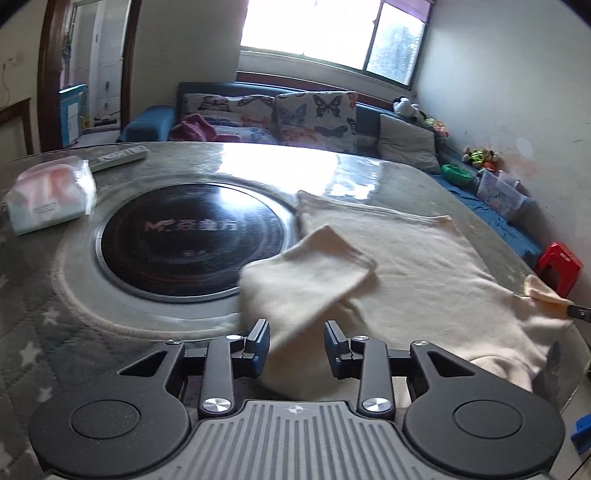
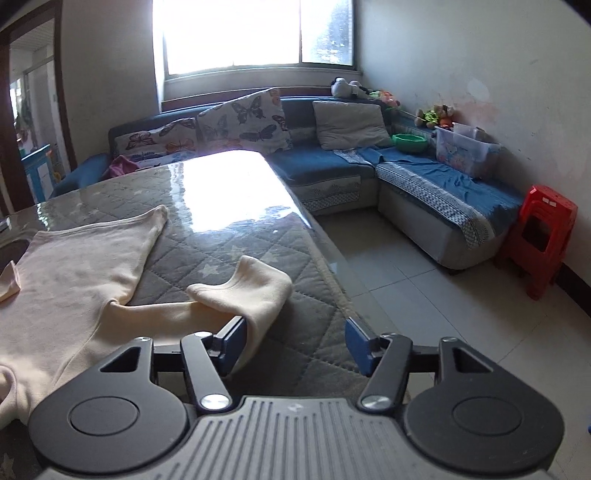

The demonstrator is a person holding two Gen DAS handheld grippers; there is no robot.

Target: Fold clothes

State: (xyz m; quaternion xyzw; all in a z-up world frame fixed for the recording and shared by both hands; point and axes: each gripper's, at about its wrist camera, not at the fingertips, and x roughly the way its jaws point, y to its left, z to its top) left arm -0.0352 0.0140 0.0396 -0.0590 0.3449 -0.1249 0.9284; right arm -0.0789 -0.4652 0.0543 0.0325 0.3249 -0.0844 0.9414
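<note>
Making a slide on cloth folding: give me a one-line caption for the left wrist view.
Left gripper with open jaws over a folded-in sleeve of a cream garment on the table.

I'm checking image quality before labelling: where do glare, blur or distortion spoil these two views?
Left wrist view: window blown out, its glare whitens the table top; the folded sleeve and tissue pack look motion-blurred. Right wrist view: the same glare patch on the table, garment sharp. Both: fisheye bends the edges, corners vignetted black.
</note>
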